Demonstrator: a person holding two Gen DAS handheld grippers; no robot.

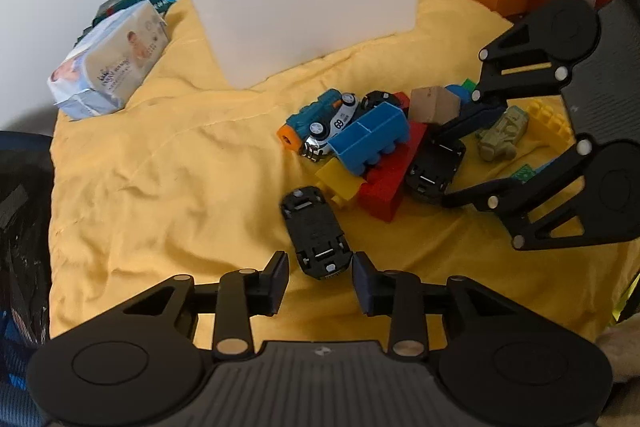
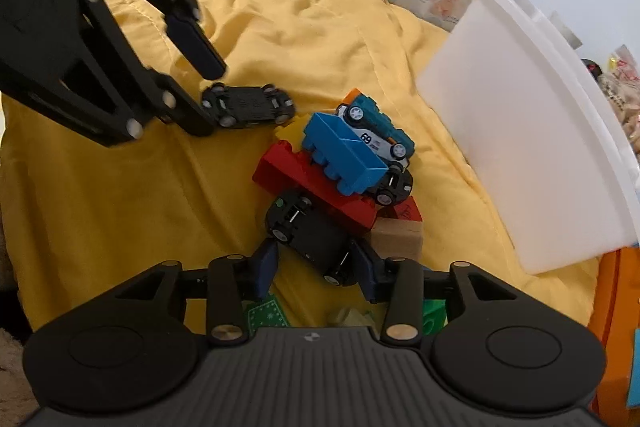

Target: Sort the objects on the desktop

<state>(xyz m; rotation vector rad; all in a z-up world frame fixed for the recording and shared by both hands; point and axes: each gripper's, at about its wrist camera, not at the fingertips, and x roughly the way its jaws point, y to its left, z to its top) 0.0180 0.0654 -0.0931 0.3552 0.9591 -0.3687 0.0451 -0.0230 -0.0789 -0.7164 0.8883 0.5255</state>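
Two black toy cars, both flipped onto their roofs, are the things being worked on. One car (image 1: 318, 233) lies by itself on the yellow cloth (image 1: 160, 187), just clear of the toy pile, and the left tongs (image 1: 320, 277) are set astride its near end. The pads stand close on either side of it, but whether they press on it cannot be told. The other car (image 2: 310, 235) leans against the red brick (image 2: 316, 183) at the pile's edge, and the right tongs (image 2: 316, 267) appear clamped across its body, with a pad against each side.

Both tongs are angled steeply down, probably so that the narrow car bodies can be taken across their width without the neighbouring blocks being disturbed. The blue brick (image 2: 344, 155), a numbered racing car (image 2: 376, 143) and a wooden block (image 2: 400, 237) are stacked loosely around the second car, so a clean lift is judged to need care.

The white bin (image 1: 304, 7) stands behind the pile, near enough to serve as the likely drop point. A wipes pack (image 1: 112, 63) lies off to the side.
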